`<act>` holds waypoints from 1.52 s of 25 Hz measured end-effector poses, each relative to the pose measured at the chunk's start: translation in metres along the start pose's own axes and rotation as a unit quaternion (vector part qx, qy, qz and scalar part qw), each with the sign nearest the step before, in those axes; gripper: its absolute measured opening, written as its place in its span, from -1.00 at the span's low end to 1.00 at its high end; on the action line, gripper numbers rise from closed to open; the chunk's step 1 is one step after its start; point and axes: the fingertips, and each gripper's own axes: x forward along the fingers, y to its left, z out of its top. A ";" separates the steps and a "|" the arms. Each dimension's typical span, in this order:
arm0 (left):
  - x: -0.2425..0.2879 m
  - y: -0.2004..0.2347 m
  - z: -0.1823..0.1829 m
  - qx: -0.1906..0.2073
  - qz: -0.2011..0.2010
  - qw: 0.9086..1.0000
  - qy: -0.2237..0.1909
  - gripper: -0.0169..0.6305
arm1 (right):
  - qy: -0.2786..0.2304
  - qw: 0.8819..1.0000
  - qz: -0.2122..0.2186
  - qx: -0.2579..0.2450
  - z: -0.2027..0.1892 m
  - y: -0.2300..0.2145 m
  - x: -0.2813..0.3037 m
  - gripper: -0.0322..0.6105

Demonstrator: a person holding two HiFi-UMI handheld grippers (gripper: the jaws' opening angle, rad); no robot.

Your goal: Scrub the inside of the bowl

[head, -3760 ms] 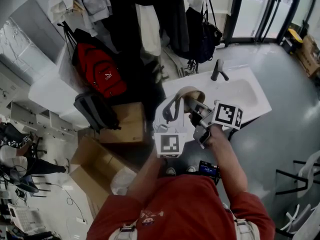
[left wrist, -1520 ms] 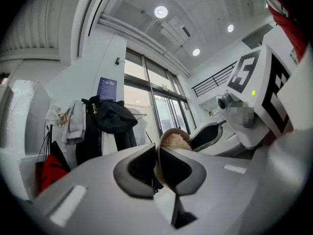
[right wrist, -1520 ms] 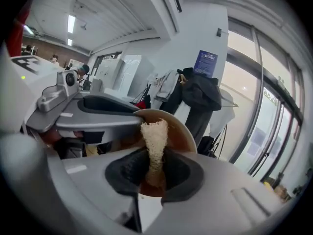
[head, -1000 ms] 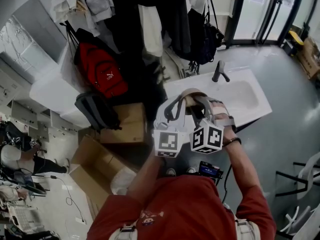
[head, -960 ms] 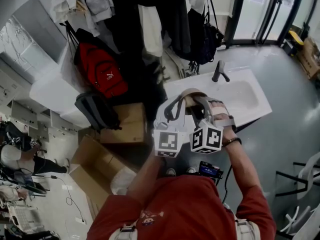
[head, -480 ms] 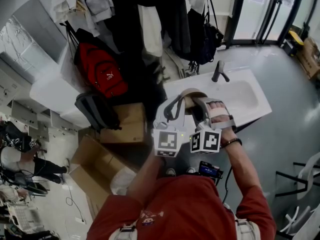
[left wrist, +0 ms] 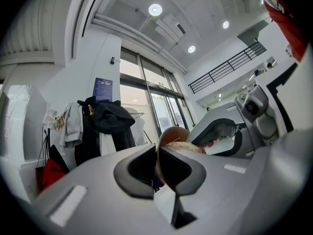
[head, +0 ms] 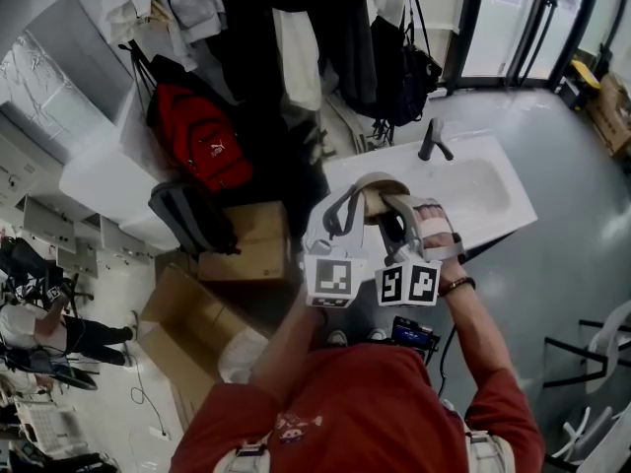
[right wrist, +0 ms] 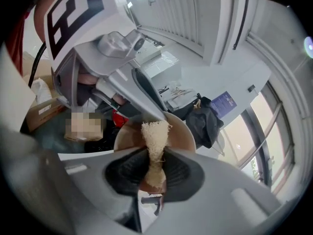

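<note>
The brown bowl [head: 378, 187] is held up in the air in front of the person, tipped on its side, over the left end of the white sink [head: 483, 200] and just near-left of the dark tap [head: 431, 138]. The left tongs [left wrist: 157, 165] are clamped on its rim, the thin wall pinched between the two dark pads. The opening faces the right tongs [right wrist: 155, 168], which are closed on a pale, fibrous scrub pad [right wrist: 155, 131]. The pad's free end stands up in front of the bowl's inner wall; whether it presses on the wall or sits just off it cannot be told.

The step in hand looks like the scrubbing itself. To do it well, the left tongs should probably hold the rim firm and quiet, since a thin wall pinched at one spot can twist or slip under side load. The right tongs would do best to press the pad lightly and sweep it round the inner wall and across the bottom, working away from the clamped spot. Pushing hard towards the left tongs risks levering the bowl out of their grip and dropping it into the sink.
</note>
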 end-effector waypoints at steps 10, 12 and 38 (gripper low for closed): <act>0.002 0.006 -0.004 0.001 0.017 1.000 0.005 -0.88 | -0.022 0.998 -0.027 0.050 0.003 -0.009 -0.012 -0.67; 0.003 0.012 -0.007 -0.007 0.026 1.000 0.011 -0.88 | -0.031 0.997 -0.034 0.063 0.006 -0.014 -0.016 -0.67; -0.003 0.034 -0.032 -0.085 0.067 0.994 0.031 -0.88 | -0.157 0.867 -0.173 0.439 -0.009 -0.096 -0.050 -0.67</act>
